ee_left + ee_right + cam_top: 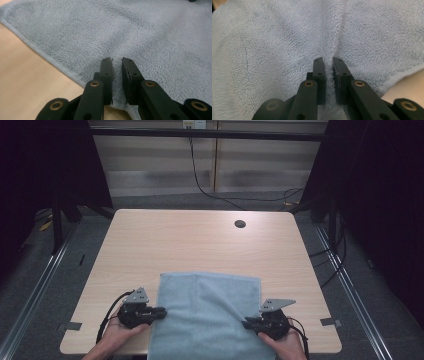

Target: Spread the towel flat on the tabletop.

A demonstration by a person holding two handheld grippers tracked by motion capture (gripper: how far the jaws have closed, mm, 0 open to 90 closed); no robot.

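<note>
A light blue terry towel lies flat on the pale wooden table, in the lower middle of the high view, with its near end hanging over the table edge closest to you. You hold a gripper in each hand, one on either side of the towel.

Your left gripper sits at the towel's left edge, in the lower left of the high view. In the left gripper view, the left gripper has its jaws nearly pressed together, pinching a small raised ridge of towel just inside the hemmed border; bare table shows at the lower left of that frame.

Your right gripper sits at the towel's right edge, in the lower right of the high view. In the right gripper view, the right gripper likewise has its jaws closed on a pinched fold of towel, and a crease runs from the jaw tips up toward the top of the frame.

The step in hand looks like the grasp that starts a fold: both side edges are gripped near the towel's near end, and the cloth is not yet lifted off the table.

The next move probably calls for raising both grippers together, level with each other, and carrying the near end forward toward the far edge of the towel. Keep the pinch firm, since each grip holds only a thin ridge of cloth and could slip, and keep the two hands evenly spaced so the towel stays taut and the fold lands square.
</note>
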